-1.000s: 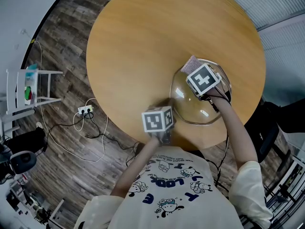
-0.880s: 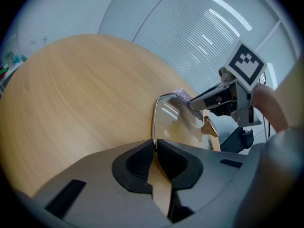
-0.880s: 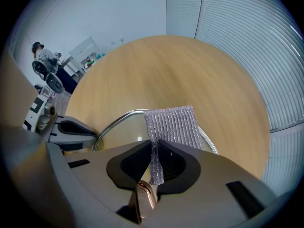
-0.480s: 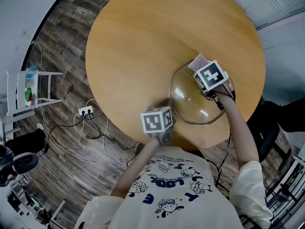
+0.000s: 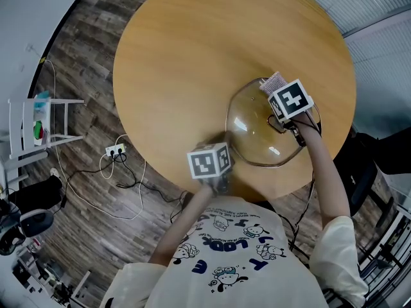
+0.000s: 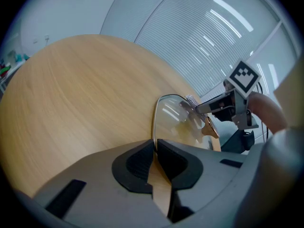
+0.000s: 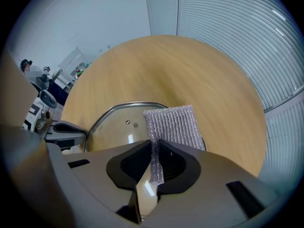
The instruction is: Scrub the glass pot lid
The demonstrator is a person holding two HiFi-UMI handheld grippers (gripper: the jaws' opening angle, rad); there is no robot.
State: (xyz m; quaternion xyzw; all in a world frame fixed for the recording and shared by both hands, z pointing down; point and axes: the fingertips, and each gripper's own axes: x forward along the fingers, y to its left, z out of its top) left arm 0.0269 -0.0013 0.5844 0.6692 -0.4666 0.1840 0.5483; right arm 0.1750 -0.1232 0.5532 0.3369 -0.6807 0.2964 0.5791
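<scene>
A round wooden table (image 5: 186, 56) carries one glass pot lid (image 5: 253, 132) near its edge.

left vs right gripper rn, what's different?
The left gripper is shut on the lid's rim. The right gripper is shut on the scrub pad.
The left grips the lid's near edge, by the person. The right is at the lid's far edge.
Both are shut on something.
</scene>
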